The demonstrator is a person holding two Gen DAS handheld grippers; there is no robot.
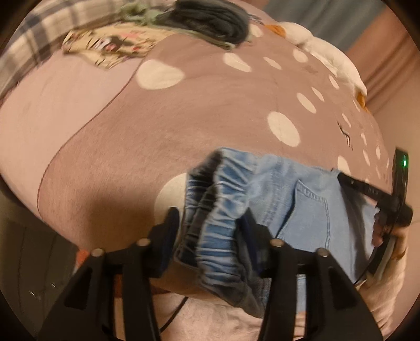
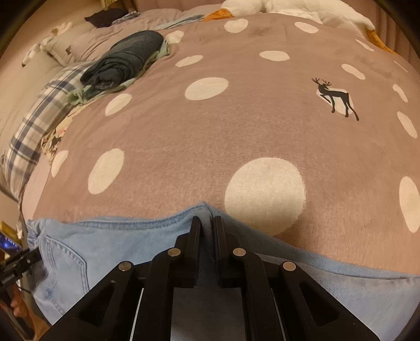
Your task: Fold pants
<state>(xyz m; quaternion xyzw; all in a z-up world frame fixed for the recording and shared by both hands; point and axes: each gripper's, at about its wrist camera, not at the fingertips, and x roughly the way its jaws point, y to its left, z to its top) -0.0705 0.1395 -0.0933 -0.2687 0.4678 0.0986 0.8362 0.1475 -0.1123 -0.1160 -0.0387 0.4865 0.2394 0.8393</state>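
Light blue jeans (image 1: 296,199) lie at the near edge of a bed. My left gripper (image 1: 210,217) is shut on their bunched elastic waistband (image 1: 218,209), which fills the gap between the fingers. In the right wrist view the jeans (image 2: 110,249) spread across the bottom, back pocket at the left. My right gripper (image 2: 207,223) is shut on the jeans' seamed edge, which peaks between the narrow jaws. The right gripper also shows in the left wrist view (image 1: 372,196) at the far right, with the hand behind it.
The bed has a mauve cover with white dots (image 2: 265,191) and a deer print (image 2: 336,98). A rolled dark garment (image 2: 126,57) lies at the far left by a plaid pillow (image 2: 34,123). White bedding (image 2: 302,8) lies at the far edge.
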